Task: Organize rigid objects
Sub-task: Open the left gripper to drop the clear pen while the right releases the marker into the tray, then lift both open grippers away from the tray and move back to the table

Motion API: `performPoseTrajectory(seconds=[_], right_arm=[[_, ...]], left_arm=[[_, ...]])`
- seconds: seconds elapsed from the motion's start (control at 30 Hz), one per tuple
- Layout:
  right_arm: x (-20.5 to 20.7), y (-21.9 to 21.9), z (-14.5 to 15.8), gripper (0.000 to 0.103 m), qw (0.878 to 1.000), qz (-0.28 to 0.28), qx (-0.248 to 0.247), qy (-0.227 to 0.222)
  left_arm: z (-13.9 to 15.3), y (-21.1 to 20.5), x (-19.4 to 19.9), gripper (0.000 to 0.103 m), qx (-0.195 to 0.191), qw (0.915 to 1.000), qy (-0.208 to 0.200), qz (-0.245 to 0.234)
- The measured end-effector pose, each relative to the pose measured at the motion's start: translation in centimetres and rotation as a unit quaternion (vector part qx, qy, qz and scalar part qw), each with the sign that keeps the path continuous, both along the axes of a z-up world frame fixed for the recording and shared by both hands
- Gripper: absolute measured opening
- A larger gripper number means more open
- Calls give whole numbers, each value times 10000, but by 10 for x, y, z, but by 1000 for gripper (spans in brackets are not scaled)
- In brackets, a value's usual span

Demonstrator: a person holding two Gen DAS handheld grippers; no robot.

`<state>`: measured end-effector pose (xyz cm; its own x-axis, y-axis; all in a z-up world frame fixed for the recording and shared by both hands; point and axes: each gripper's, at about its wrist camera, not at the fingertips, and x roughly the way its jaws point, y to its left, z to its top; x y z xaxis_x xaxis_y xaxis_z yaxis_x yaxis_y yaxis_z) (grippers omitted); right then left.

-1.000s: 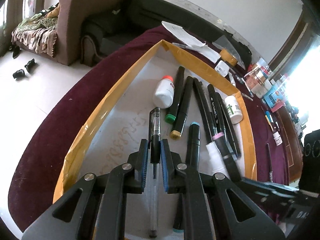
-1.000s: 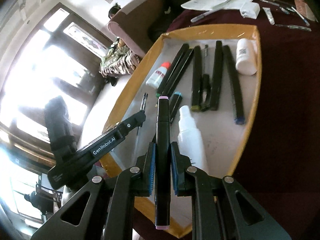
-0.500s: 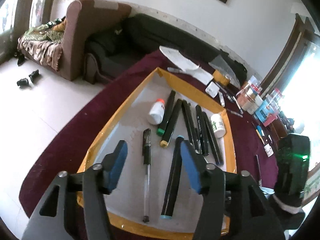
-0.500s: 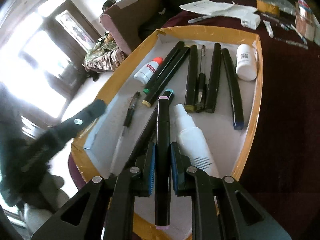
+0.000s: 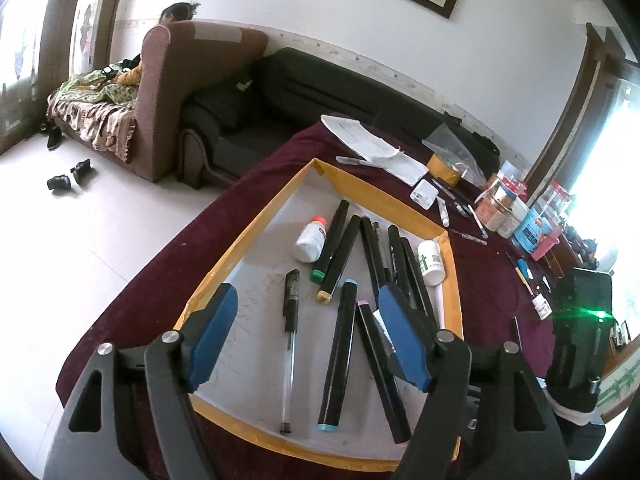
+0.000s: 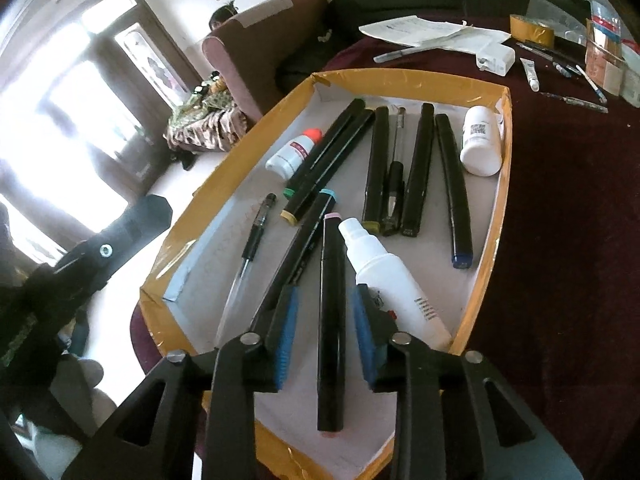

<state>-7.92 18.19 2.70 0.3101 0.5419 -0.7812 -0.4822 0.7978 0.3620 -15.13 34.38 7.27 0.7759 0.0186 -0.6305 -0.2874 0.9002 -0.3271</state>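
A shallow tray [image 5: 248, 240] with a yellow taped rim [image 6: 412, 84] holds several black markers. A clear gel pen [image 5: 290, 320] lies on the tray floor, below and between the fingers of my left gripper [image 5: 307, 292]. Its jaws are opening wide and touch nothing. My right gripper [image 6: 325, 290] hangs low over the tray's near end. A pink-capped black marker [image 6: 331, 320] lies between its blue pads [image 6: 286, 332] with a gap on each side, and those jaws are opening. A white spray bottle [image 6: 392, 284] lies just right of that marker.
A red-capped white bottle [image 5: 310, 240] and a white pill bottle [image 6: 480, 140] lie in the tray. Papers [image 5: 368, 144], a tape roll [image 6: 532, 30], pens and jars crowd the maroon tablecloth [image 6: 560, 200] beyond. A person [image 5: 180, 10] sits on the sofa at the back left.
My left gripper let go of the gel pen, opened wide and rose away from it. My right gripper parted off the pink-capped marker, which now lies in the tray.
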Motion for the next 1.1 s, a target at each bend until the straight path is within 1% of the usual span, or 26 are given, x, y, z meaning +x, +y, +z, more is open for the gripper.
performPoseTrajectory(seconds=[0.17, 0.27, 0.3, 0.4, 0.53, 0.63, 0.73, 0.9, 1.03, 1.1], right_arm=[[-2, -14, 8, 29, 9997, -74, 64, -244], [-7, -28, 17, 33, 9987, -175, 61, -480], [-8, -33, 20, 36, 9981, -220, 34, -579], [-13, -46, 29, 43, 9946, -368, -128, -960], [-20, -62, 37, 51, 9861, -584, -444, -1491], [-22, -77, 39, 53, 9808, -709, -591, -1718], [-20, -87, 40, 54, 9786, -778, -649, -1791], [-18, -104, 40, 54, 9761, -901, -677, -1858], [-20, -118, 41, 54, 9742, -994, -668, -1913], [-18, -123, 41, 55, 9739, -1011, -659, -1921]], left_arm=[[2, -3, -2, 73, 60, 9999, -29, 82], [4, -6, -3, 73, 120, 9998, -55, 116], [5, -8, -4, 73, 142, 9998, -80, 135], [10, -14, -8, 73, 233, 9992, -237, 201], [20, -25, -12, 74, 395, 9978, -471, 234], [27, -36, -15, 76, 553, 9961, -644, 247], [36, -49, -21, 83, 745, 9927, -908, 263], [53, -71, -31, 85, 1163, 9832, -1349, 394], [62, -84, -36, 86, 1349, 9774, -1547, 509], [68, -89, -42, 87, 1443, 9728, -1696, 644]])
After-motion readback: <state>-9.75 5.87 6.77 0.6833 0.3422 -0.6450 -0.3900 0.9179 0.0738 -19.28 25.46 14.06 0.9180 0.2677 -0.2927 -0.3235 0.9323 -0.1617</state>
